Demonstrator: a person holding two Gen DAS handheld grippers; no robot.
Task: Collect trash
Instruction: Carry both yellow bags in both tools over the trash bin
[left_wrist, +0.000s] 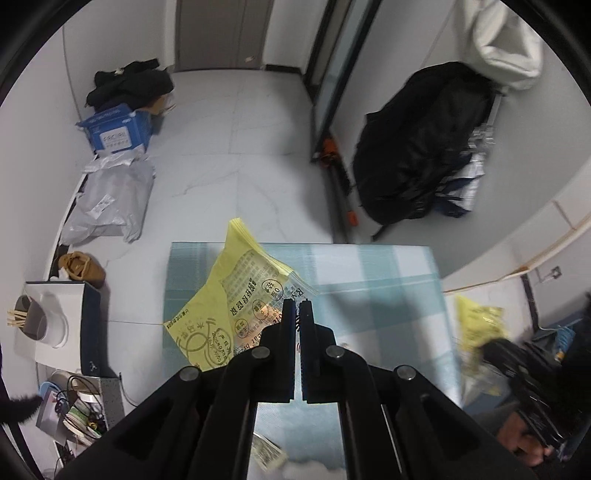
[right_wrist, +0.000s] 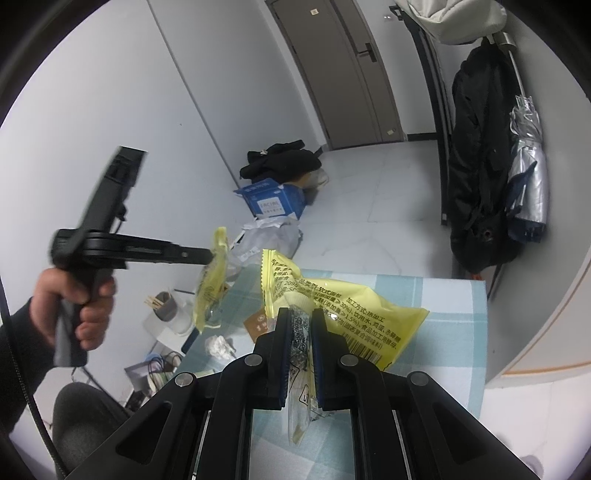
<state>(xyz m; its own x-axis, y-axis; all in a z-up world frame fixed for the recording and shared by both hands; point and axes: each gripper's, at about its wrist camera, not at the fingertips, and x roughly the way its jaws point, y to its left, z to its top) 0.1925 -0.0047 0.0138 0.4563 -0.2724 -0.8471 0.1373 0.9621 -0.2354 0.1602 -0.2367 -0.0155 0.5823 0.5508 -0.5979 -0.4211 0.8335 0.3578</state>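
My left gripper (left_wrist: 298, 304) is shut on a yellow snack wrapper (left_wrist: 236, 295) and holds it above the table with the blue checked cloth (left_wrist: 388, 288). In the right wrist view the left gripper (right_wrist: 210, 256) shows at the left with that wrapper (right_wrist: 212, 284) hanging from it. My right gripper (right_wrist: 300, 314) is shut on a second yellow wrapper (right_wrist: 351, 310) above the same table (right_wrist: 454, 306). The right gripper (left_wrist: 491, 347) and its wrapper (left_wrist: 476, 321) show blurred at the right of the left wrist view.
A crumpled tissue (right_wrist: 219, 345) and a brown card (right_wrist: 258, 323) lie on the table. A small packet (left_wrist: 267, 452) lies near the front. A white box with a grey cup (left_wrist: 48, 321) stands at the left. Bags and a blue box (left_wrist: 118, 133) sit on the floor.
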